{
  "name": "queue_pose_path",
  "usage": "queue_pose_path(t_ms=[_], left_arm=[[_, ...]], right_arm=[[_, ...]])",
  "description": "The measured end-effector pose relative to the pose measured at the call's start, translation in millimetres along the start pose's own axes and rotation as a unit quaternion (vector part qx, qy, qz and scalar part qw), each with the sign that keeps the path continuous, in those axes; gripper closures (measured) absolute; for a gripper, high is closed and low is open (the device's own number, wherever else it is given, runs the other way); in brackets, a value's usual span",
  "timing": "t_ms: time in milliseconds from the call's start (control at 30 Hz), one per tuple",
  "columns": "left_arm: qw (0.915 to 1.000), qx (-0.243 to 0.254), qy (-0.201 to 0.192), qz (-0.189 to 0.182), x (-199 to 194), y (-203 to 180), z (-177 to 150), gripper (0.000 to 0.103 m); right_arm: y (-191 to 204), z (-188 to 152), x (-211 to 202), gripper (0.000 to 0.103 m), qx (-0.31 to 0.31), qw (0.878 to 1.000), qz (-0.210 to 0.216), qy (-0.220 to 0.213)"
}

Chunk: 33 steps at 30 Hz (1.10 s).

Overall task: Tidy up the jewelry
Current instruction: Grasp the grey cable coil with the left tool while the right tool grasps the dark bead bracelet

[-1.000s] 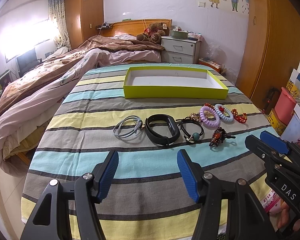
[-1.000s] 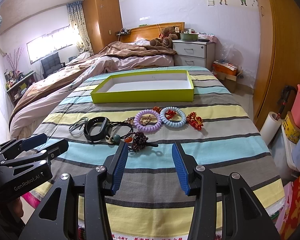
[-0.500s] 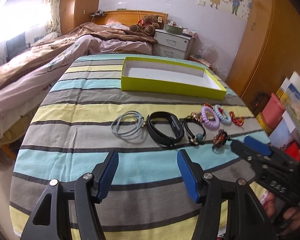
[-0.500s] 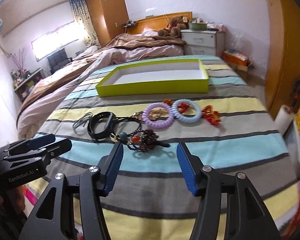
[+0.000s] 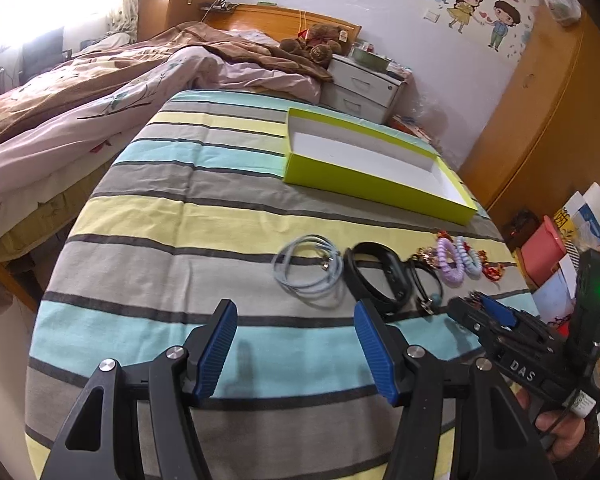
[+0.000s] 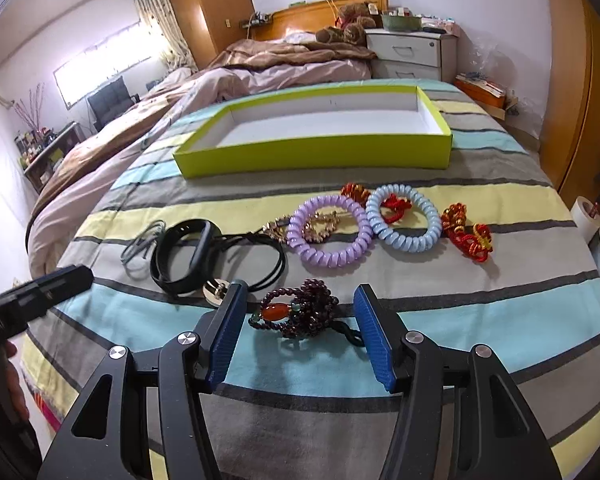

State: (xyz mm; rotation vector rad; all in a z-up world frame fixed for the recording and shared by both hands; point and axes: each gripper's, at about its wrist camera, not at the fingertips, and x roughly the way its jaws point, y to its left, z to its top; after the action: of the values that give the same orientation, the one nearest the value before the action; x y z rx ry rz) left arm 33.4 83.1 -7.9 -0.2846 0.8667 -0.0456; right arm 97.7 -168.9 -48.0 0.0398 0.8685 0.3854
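Striped bed (image 6: 500, 312), jewelry laid before the green box (image 6: 312, 156).
Right gripper (image 6: 298, 336) spread, straddling beaded bracelet (image 6: 296, 314); left gripper (image 5: 296, 350) spread, idle. Risk: closing could snag the neighbouring black cord (image 6: 268, 256).

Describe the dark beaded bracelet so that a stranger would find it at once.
Start at the green box on the striped bedspread, then come toward the camera past the coil rings. The beaded bracelet lies alone between the right hand-held gripper fingers: maroon beads, one orange stone.

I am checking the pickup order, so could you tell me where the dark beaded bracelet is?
In the right wrist view, the dark beaded bracelet lies on the striped bedspread between the open right tongs, nearer than the purple coil ring.
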Motion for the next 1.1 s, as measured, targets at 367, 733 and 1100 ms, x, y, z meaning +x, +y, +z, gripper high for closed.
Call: queue_pose_path(t_ms=[367,733,1100], left_arm=[[0.999,0.042,0.009,-0.009,18,-15,15,0.043],[0.9931,0.108,0.026,0.039,46,-40,24,0.057],[0.9927,0.112,0.038,0.023,56,-42,31,0.081]], right_arm=[[-10,1,-4,0.077,0.002,1.0,-0.008,-0.002],[-21,11,-20,0.077,0.018,0.999,-0.008,-0.027],[-23,19,-21,0.077,0.019,0.999,0.0,-0.034]])
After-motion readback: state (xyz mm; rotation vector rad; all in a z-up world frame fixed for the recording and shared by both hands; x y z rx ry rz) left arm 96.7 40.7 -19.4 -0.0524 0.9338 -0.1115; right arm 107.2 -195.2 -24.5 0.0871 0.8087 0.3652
